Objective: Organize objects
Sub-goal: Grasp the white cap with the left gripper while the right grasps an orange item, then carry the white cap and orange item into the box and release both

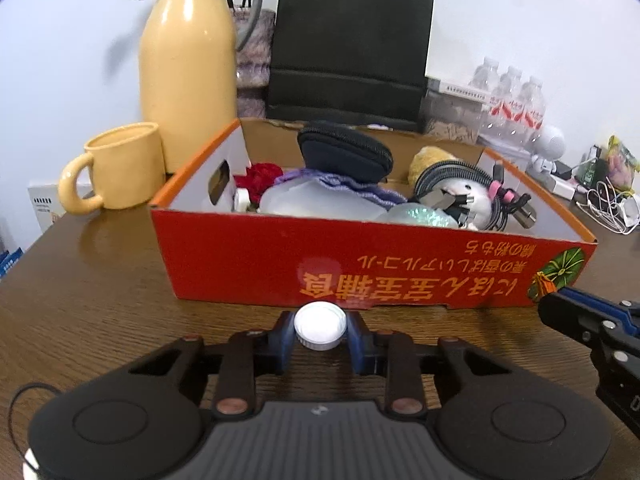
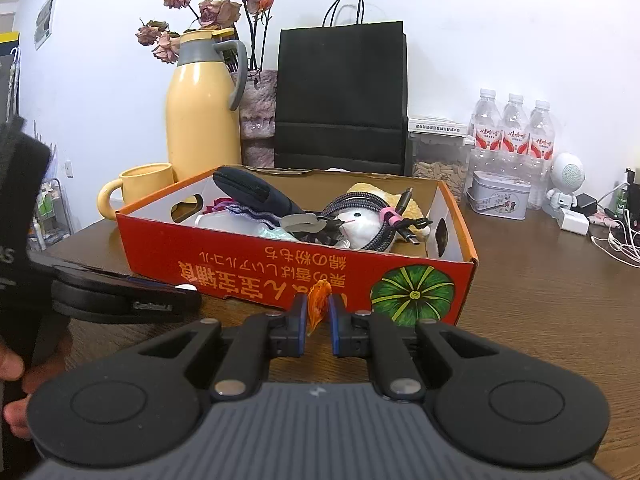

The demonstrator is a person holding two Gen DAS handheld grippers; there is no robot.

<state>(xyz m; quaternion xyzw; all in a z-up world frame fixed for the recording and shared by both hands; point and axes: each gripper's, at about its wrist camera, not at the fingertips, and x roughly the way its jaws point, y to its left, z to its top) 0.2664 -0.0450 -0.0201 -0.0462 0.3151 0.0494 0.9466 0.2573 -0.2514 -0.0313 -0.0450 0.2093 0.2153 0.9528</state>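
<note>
My left gripper point(image 1: 320, 334) is shut on a white bottle cap point(image 1: 320, 325), just above the wooden table point(image 1: 100, 300) in front of the red cardboard box point(image 1: 360, 264). My right gripper point(image 2: 318, 312) is shut on a small orange translucent piece point(image 2: 319, 300), close to the front wall of the red box point(image 2: 248, 268). The box holds a black zip pouch point(image 1: 344, 152), coiled cables point(image 1: 452, 176), a white plush toy point(image 2: 360, 224) and purple cloth point(image 1: 352, 188). In the right wrist view, the left gripper point(image 2: 188, 294) lies to the left with the cap's edge point(image 2: 187, 287) showing.
Behind the box stand a yellow mug point(image 1: 120, 166), a yellow thermos jug point(image 1: 188, 64) and a black paper bag point(image 1: 348, 48). Water bottles point(image 2: 512, 136), a tin point(image 2: 500, 196), chargers and white cables point(image 2: 616, 240) crowd the right side. A hand point(image 2: 12, 364) shows at the left edge.
</note>
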